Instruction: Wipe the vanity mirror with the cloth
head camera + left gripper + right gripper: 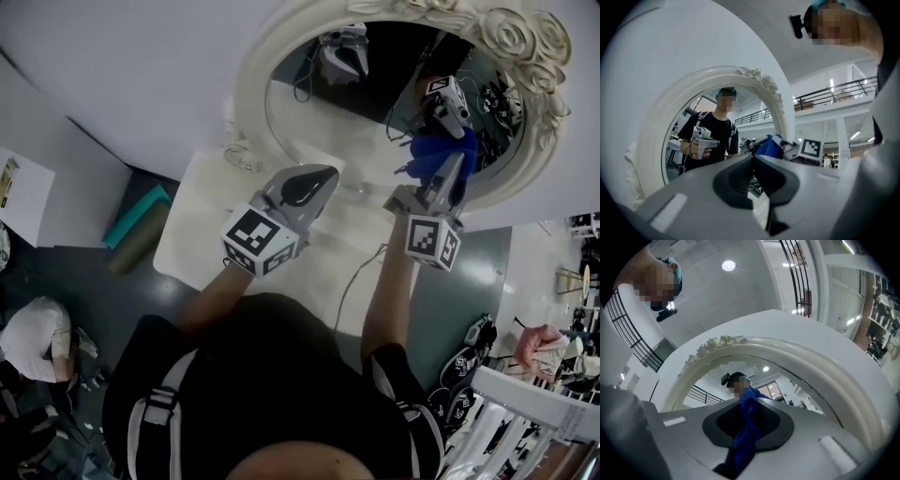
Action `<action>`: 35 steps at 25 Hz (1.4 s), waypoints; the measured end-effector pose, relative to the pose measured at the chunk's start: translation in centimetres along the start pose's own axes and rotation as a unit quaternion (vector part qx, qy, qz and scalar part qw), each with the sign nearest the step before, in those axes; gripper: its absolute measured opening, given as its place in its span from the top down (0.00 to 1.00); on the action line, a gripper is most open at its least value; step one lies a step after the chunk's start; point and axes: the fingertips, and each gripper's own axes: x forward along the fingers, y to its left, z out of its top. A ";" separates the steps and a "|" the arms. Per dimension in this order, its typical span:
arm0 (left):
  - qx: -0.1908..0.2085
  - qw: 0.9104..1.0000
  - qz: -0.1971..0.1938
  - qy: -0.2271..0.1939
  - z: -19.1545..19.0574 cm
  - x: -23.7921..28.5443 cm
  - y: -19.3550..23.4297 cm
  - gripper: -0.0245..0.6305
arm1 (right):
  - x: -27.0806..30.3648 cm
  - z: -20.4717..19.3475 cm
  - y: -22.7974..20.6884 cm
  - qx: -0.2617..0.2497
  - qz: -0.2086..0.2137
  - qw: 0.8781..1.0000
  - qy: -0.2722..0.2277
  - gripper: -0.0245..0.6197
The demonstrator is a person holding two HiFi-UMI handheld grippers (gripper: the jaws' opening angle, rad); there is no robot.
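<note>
An oval vanity mirror with an ornate cream frame (255,70) stands on a white table (202,230). My right gripper (452,169) is shut on a blue cloth (439,148), which lies against the lower right of the glass. The cloth (746,430) hangs bunched between the jaws in the right gripper view, under the frame's arch (811,363). My left gripper (317,178) is held before the lower middle of the mirror, shut with nothing in it. In the left gripper view the left gripper (752,163) faces the frame (655,124), and the cloth (769,146) shows at the right.
A thin cable (352,281) runs over the table toward me. On the dark floor at the left lie a teal roll (141,220) and a person in white (33,333). White slatted furniture (525,412) and bags (473,342) sit at the lower right.
</note>
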 end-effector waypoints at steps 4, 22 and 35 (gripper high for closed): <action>-0.004 1.000 0.000 0.002 0.2 -0.5 0.3 0.95 | 0.5 0.6 0.5 -0.006 0.001 1.000 -0.004 0.90; -0.029 0.999 0.003 -0.015 2.3 -5.2 4.1 0.95 | 3.3 1.8 8.0 -0.045 0.028 0.999 -0.009 0.90; -0.029 0.999 0.012 -0.019 3.1 -6.5 6.7 0.95 | 5.1 0.9 13.6 -0.097 0.060 0.994 0.000 0.90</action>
